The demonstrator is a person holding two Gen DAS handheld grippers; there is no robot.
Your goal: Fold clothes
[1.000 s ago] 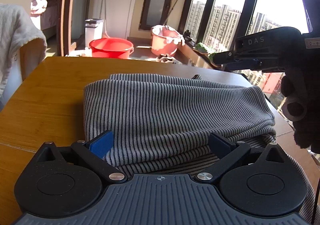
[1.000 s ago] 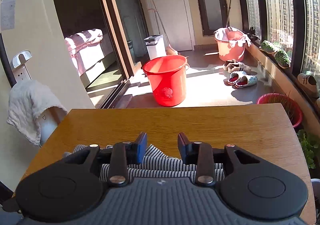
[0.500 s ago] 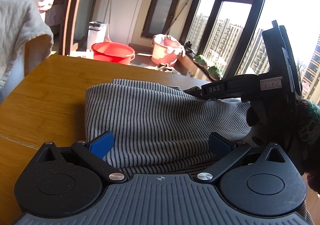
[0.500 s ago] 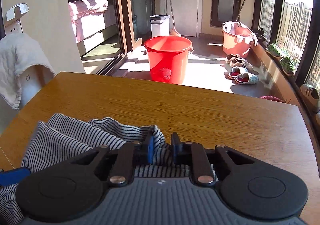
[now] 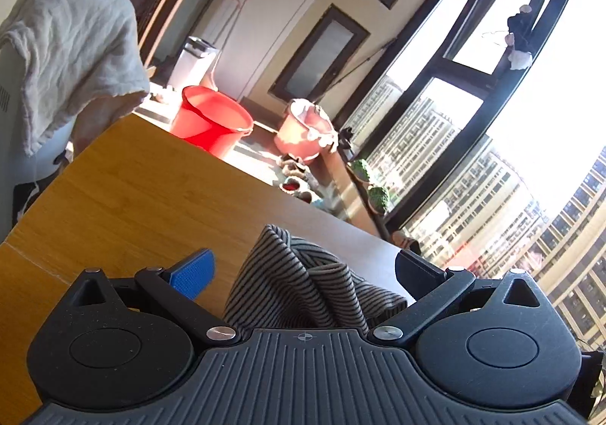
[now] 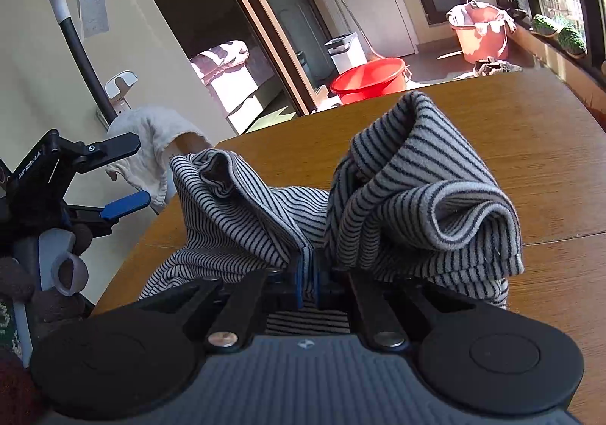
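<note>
The grey, dark-striped garment (image 6: 409,175) is bunched up on the wooden table (image 6: 530,145). My right gripper (image 6: 308,273) is shut on a fold of it, and cloth billows up in two humps on either side of the jaws. In the left wrist view a peak of the same garment (image 5: 303,273) rises between the fingers of my left gripper (image 5: 305,266), which stands wide open with neither pad touching the cloth. The right wrist view shows that left gripper (image 6: 136,171) off the table's left side, tilted, its jaws apart.
A chair draped with a white towel (image 5: 72,46) stands at the table's far left corner. On the floor beyond the table (image 5: 132,205) are a red bucket (image 5: 212,118), a pink tub (image 5: 306,129) and a white bin (image 6: 344,50). Potted plants (image 6: 556,31) line the window sill.
The right gripper has shut on the garment and pulled it up from a flat fold into a bunch. The left gripper has risen and rolled, so its view is tilted.
</note>
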